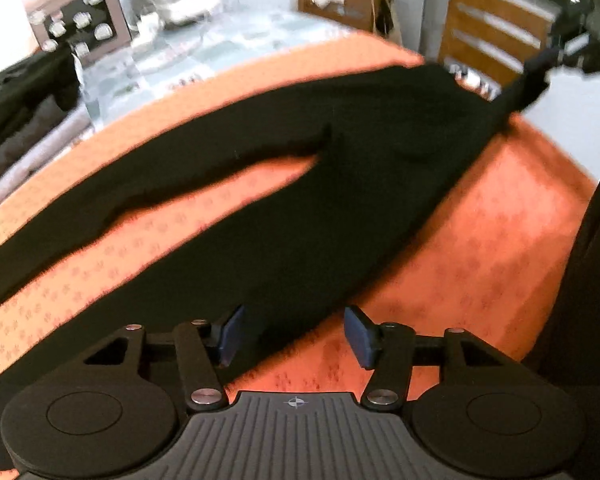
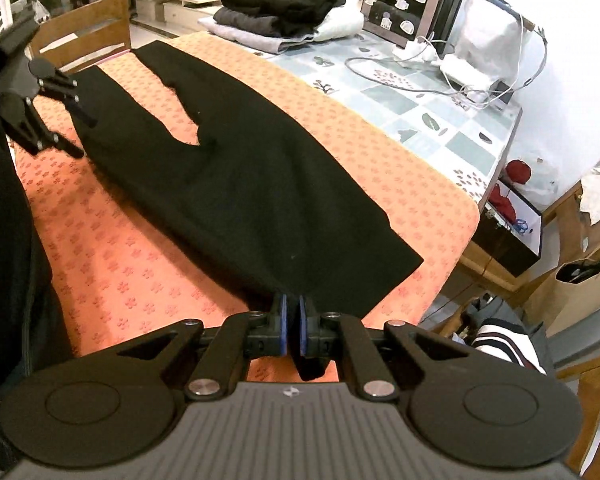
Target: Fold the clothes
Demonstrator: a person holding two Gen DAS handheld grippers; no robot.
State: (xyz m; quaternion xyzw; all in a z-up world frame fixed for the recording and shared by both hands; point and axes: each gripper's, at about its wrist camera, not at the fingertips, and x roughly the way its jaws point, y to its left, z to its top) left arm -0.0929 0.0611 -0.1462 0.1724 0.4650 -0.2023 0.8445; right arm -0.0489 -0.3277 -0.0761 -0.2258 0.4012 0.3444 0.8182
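Note:
Black trousers lie stretched along an orange patterned mat, the two legs parted in a narrow V. My right gripper is shut on the waist corner of the trousers at the near end. My left gripper is open, its blue pads either side of the end of one trouser leg, just above the mat. The left gripper also shows in the right wrist view, at the leg ends. The right gripper shows far off in the left wrist view, pinching the waist.
A stack of folded dark and pale clothes lies at the far end of the tiled table. A brown box with stickers, white cables and a wooden chair stand around. My dark sleeve fills the left.

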